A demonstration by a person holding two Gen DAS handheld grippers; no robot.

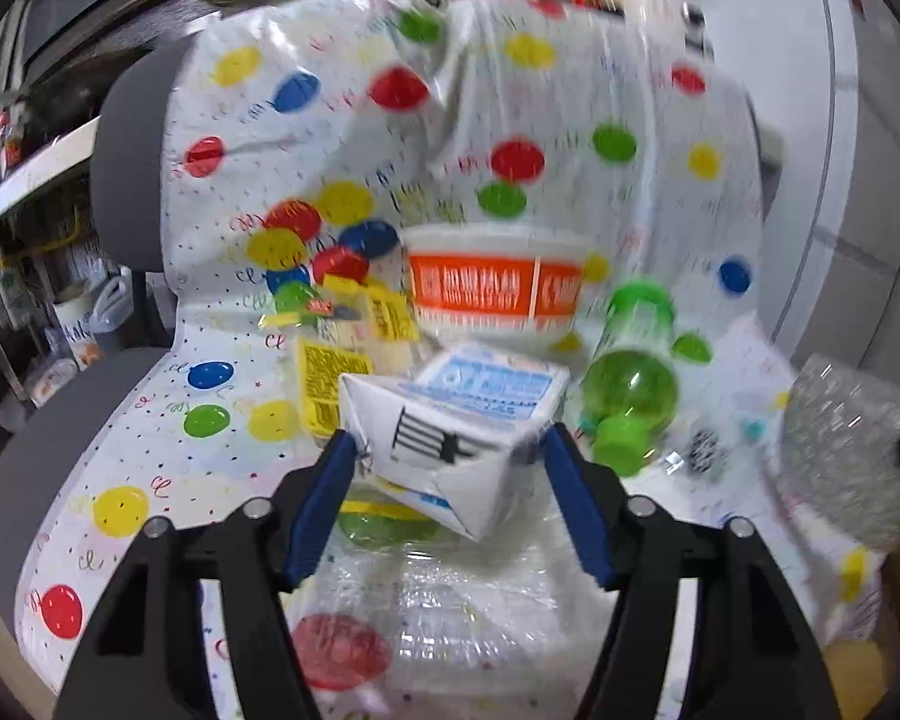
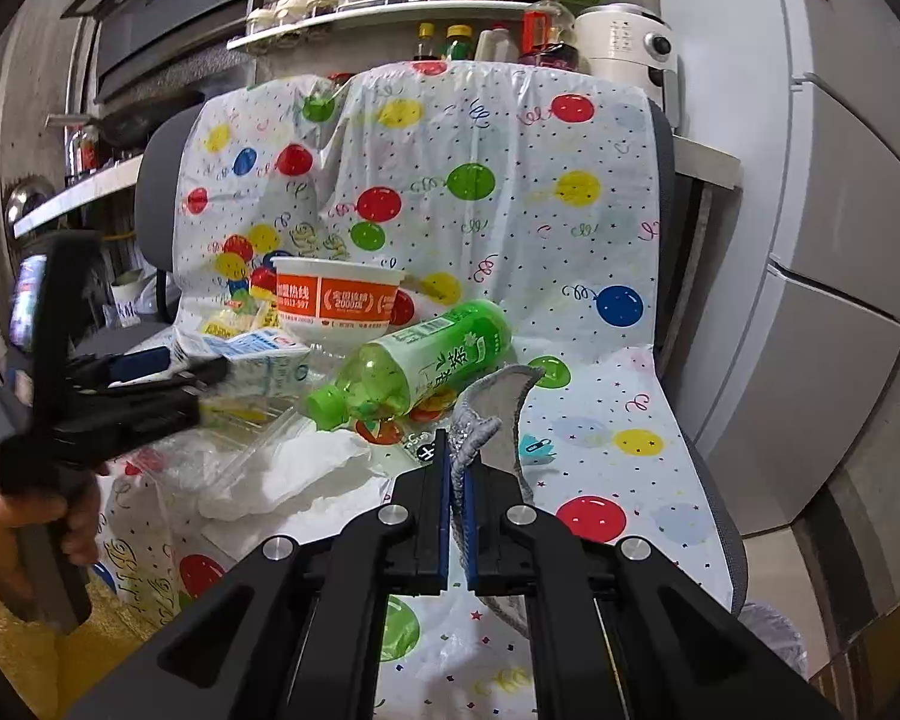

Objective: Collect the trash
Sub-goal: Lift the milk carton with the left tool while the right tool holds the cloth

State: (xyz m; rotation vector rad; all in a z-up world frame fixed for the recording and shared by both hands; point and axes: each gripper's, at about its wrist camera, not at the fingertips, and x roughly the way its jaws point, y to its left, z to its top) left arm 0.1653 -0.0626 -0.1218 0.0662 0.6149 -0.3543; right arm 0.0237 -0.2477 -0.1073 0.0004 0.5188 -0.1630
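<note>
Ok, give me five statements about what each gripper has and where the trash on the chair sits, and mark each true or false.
1. The left gripper is shut on the carton. True.
2. The right gripper is open and holds nothing. False: it is shut on a grey bag.
3. The bottle stands upright. False: it lies on its side, cap toward the camera.
4. The bowl stands upright behind the bottle. True.
5. The chair's cover is plain white. False: it is printed with coloured balloons.
</note>
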